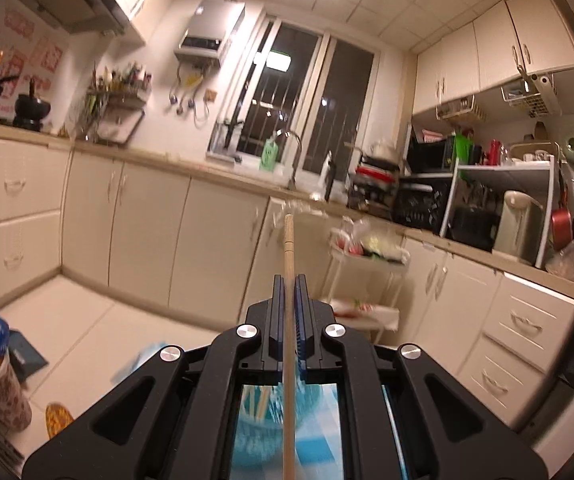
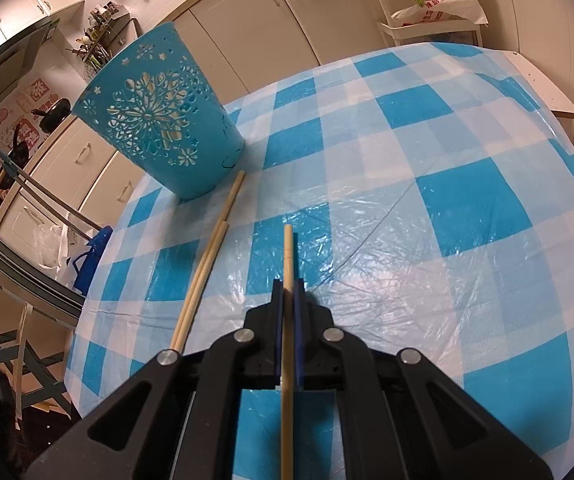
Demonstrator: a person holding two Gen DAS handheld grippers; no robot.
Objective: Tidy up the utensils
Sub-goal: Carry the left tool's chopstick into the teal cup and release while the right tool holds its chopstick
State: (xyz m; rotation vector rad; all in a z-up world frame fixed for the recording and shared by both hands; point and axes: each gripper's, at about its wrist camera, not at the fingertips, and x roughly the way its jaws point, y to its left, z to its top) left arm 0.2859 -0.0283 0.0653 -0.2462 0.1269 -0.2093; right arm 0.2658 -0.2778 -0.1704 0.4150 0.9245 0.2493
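My left gripper (image 1: pixel 289 280) is shut on a wooden chopstick (image 1: pixel 288 248) and holds it up in the air, pointing across the kitchen. Below it, between the gripper arms, the teal holder (image 1: pixel 271 432) shows, blurred, with chopsticks inside. My right gripper (image 2: pixel 287 284) is shut on another wooden chopstick (image 2: pixel 287 252), low over the blue-checked tablecloth (image 2: pixel 427 200). Two more chopsticks (image 2: pixel 207 256) lie side by side on the cloth to its left. The teal perforated holder (image 2: pixel 159 120) stands at the far left of the table.
Kitchen counters and cabinets (image 1: pixel 147 208) line the walls. A white trolley (image 1: pixel 367 264) with bags stands beyond the table. A folding chair frame (image 2: pixel 15 344) and a blue bag (image 2: pixel 91 252) sit off the table's left edge.
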